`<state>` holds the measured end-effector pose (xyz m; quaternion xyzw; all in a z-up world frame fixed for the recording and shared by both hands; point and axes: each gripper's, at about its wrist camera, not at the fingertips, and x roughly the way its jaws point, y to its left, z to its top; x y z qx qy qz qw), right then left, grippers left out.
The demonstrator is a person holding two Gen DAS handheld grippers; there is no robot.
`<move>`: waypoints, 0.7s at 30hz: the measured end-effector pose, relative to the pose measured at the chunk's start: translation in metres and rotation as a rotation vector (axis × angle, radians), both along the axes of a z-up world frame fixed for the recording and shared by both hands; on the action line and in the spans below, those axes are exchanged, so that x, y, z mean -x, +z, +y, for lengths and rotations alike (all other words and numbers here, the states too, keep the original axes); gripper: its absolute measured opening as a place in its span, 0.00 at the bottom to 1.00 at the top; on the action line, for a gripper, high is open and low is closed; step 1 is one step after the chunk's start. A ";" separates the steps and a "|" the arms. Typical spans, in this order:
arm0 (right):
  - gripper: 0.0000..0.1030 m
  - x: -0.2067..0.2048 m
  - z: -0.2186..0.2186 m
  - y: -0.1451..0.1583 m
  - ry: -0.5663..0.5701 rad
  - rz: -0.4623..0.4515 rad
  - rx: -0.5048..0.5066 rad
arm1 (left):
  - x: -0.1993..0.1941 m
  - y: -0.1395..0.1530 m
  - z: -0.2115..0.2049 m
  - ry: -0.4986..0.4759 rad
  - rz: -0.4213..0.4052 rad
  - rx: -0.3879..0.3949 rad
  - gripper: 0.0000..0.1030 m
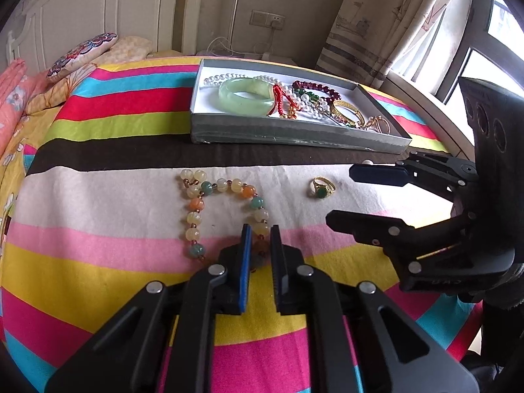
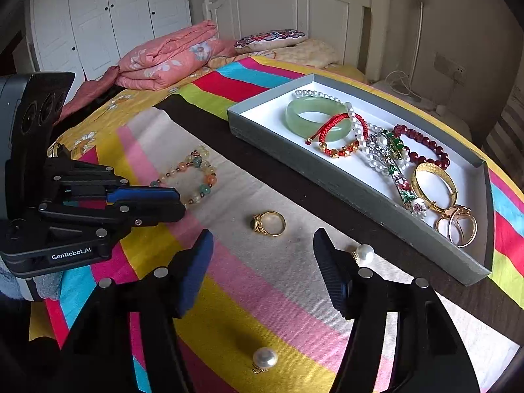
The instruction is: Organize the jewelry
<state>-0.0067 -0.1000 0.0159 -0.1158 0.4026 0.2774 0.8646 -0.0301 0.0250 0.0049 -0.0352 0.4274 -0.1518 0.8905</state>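
Observation:
A bracelet of yellow, orange and green beads [image 1: 209, 206] lies on the striped cloth; it also shows in the right wrist view [image 2: 193, 173]. My left gripper [image 1: 260, 232] is narrowly parted around its near beads, low on the cloth. A gold ring with a green stone [image 1: 321, 190] lies to the right [image 2: 268, 223]. My right gripper [image 2: 262, 239] is open just short of the ring. Two pearl earrings [image 2: 363, 253] [image 2: 264, 357] lie near it. A grey tray [image 1: 294, 132] behind holds a jade bangle [image 1: 245, 96], pearl strands, red beads and gold pieces.
The cloth covers a round surface beside a bed with a folded pink quilt [image 2: 163, 55] and a pillow [image 1: 82, 54]. A curtain and window [image 1: 471, 32] are at the right. The tray's near wall [image 2: 344, 190] stands between the loose pieces and the tray's floor.

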 end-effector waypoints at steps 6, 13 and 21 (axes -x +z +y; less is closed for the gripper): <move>0.44 -0.009 0.015 -0.006 -0.013 0.010 0.068 | -0.001 -0.002 0.007 0.001 0.013 0.062 0.10; 0.17 -0.001 0.020 -0.006 -0.021 -0.018 0.087 | 0.000 -0.002 0.008 0.006 0.011 0.056 0.09; 0.09 0.002 0.013 -0.004 -0.024 -0.028 0.071 | 0.001 -0.002 0.007 0.007 0.012 0.059 0.09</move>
